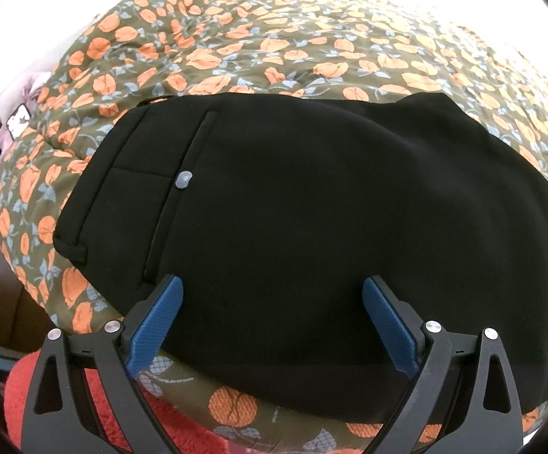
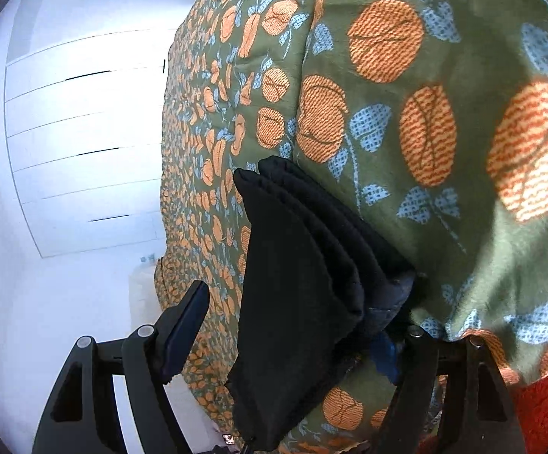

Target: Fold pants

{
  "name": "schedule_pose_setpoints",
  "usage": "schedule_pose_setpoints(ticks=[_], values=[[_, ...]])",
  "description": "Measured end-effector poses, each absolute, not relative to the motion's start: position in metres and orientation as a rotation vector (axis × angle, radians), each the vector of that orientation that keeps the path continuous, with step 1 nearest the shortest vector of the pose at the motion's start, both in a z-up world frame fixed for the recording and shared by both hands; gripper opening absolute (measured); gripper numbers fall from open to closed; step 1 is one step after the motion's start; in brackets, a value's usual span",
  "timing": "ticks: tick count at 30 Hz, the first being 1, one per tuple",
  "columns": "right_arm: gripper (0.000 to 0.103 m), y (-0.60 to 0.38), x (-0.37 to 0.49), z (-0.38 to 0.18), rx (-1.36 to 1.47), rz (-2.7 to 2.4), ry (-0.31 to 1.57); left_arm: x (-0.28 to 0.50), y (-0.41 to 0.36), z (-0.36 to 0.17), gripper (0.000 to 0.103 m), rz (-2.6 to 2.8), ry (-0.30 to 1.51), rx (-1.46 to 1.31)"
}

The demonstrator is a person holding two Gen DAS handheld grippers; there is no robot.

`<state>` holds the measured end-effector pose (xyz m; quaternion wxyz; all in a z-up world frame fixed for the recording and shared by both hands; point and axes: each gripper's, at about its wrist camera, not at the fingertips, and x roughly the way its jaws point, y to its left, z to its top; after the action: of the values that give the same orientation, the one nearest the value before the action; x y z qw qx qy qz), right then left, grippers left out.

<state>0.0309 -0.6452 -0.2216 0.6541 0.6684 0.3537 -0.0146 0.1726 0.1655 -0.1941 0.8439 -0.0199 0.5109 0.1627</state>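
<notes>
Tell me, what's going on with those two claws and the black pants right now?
Left gripper open, over the folded black pants. Right gripper open, stacked pant edge between its fingers. Pants lie on flowered bedspread. Nothing in the way.

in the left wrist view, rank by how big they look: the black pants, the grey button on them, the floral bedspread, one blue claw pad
1. Floral bedspread and black pants: too close to rank; the pants lie nearer the camera.
2. Blue claw pad, enlarged by nearness.
3. Grey button.
</notes>
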Motion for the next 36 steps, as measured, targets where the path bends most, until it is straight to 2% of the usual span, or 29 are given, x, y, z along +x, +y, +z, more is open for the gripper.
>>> schedule_pose_setpoints(ticks=[5,7,9,11,13,14,15,20,23,27,29,33,36], values=[[0.077,-0.651,0.023,-0.219,1.507,-0.036,0.800,0.172,0.166,-0.194,0.096,0.344,1.078,-0.042],[0.072,-0.651,0.024,-0.216,1.477,-0.071,0.808,0.172,0.166,-0.194,0.096,0.345,1.078,-0.043],[0.058,-0.651,0.024,-0.217,1.451,-0.126,0.832,0.172,0.166,-0.194,0.096,0.345,1.078,-0.044],[0.015,-0.651,0.024,-0.219,1.400,-0.190,0.894,0.172,0.166,-0.194,0.096,0.344,1.078,-0.047],[0.013,-0.649,0.023,-0.216,1.374,-0.212,0.895,0.170,0.166,-0.188,0.093,0.345,1.064,-0.058],[0.012,-0.647,0.024,-0.208,1.336,-0.210,0.884,0.166,0.164,-0.179,0.086,0.333,1.034,-0.069],[0.012,-0.645,0.025,-0.202,1.305,-0.204,0.874,0.162,0.159,-0.169,0.086,0.307,0.997,-0.068],[0.011,-0.622,0.027,-0.160,1.237,-0.067,0.798,0.146,0.094,-0.130,0.088,0.019,0.884,0.000],[0.011,-0.593,0.033,-0.142,1.282,0.025,0.751,0.142,0.066,-0.126,0.090,-0.115,0.864,0.002],[0.011,-0.548,0.047,-0.121,1.373,0.157,0.714,0.141,0.065,-0.132,0.090,-0.192,0.883,-0.034],[0.011,-0.514,0.061,-0.112,1.380,0.230,0.717,0.143,0.075,-0.133,0.090,-0.207,0.900,-0.100],[0.011,-0.441,0.087,-0.106,1.397,0.361,0.748,0.148,0.098,-0.132,0.090,-0.325,0.952,-0.413],[0.011,-0.391,0.105,-0.109,1.362,0.411,0.791,0.150,0.103,-0.125,0.090,-0.374,0.950,-0.503]])
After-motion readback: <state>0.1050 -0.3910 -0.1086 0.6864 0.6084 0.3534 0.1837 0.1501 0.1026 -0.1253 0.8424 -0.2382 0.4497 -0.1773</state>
